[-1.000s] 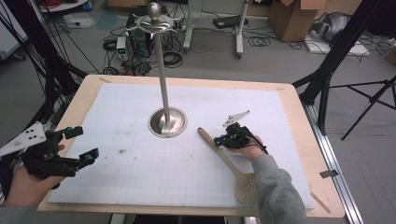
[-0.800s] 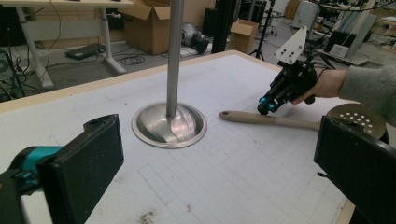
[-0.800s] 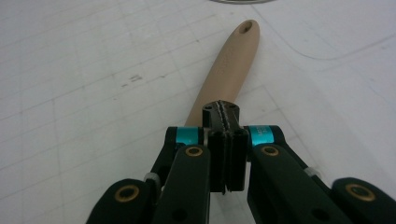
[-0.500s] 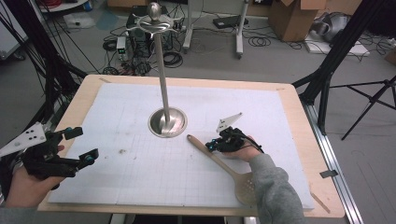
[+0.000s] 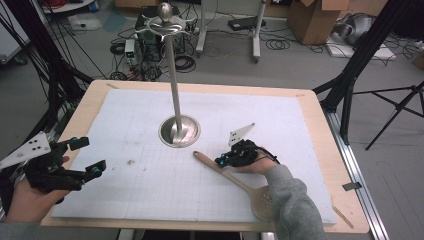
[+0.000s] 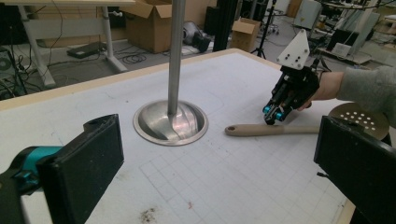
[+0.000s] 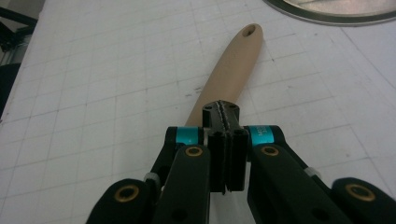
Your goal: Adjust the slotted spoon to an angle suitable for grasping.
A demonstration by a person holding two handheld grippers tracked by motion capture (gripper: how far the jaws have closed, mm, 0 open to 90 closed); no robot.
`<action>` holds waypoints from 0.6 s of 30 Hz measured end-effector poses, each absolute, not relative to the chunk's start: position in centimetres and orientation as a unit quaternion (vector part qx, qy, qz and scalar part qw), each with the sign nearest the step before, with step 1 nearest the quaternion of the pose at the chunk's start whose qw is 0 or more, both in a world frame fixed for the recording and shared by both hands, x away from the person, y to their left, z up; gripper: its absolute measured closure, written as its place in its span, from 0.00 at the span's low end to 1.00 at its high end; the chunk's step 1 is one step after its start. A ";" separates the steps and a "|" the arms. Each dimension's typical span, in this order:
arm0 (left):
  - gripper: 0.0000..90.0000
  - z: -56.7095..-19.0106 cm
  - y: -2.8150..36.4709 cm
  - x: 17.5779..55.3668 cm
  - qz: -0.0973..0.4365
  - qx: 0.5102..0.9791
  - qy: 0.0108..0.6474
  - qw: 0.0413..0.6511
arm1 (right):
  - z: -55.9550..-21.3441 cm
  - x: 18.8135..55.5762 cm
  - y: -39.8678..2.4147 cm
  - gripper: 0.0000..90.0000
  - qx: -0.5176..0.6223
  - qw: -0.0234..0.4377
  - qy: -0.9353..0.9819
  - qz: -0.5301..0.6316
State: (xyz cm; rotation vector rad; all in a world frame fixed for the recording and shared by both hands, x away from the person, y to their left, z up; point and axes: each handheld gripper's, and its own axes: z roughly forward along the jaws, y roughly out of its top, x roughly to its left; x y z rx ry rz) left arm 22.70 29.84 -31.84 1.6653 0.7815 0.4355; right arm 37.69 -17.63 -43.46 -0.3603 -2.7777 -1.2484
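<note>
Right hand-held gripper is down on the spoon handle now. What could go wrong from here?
1. The right hand-held gripper looks shut, jaws pressed together above the wooden slotted spoon, so it may push the handle rather than grasp it.
2. The handle tip lies close to the metal stand; a shove could knock its base.
3. The left hand-held gripper hangs open at the table's edge, too far off to steady anything.

no readable text, labels, brands, numbers or signs anywhere
</note>
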 end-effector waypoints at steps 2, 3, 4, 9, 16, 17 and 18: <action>0.02 -31.8 29.8 22.7 0.187 0.714 0.335 0.586 | -43.5 37.6 -17.5 1.00 -0.111 0.039 -0.905 -0.408; 0.02 -31.8 29.8 22.7 0.187 0.713 0.336 0.586 | -43.5 37.6 -17.5 1.00 -0.111 0.041 -0.905 -0.408; 0.02 -31.8 29.8 22.7 0.187 0.714 0.336 0.585 | -43.5 37.6 -17.4 1.00 -0.107 0.041 -0.906 -0.408; 0.02 -31.8 29.8 22.7 0.187 0.715 0.334 0.586 | -43.5 37.3 -17.2 1.00 -0.099 0.033 -0.914 -0.393; 0.02 -31.9 29.8 22.8 0.186 0.715 0.334 0.586 | -41.6 36.9 -18.5 1.00 -0.132 -0.004 -0.903 -0.410; 0.02 -31.9 29.8 22.7 0.186 0.715 0.334 0.586 | -41.4 36.6 -18.7 1.00 -0.136 -0.004 -0.904 -0.405; 0.02 -31.8 29.8 22.7 0.186 0.715 0.333 0.586 | -41.1 36.3 -18.9 1.00 -0.134 -0.007 -0.906 -0.400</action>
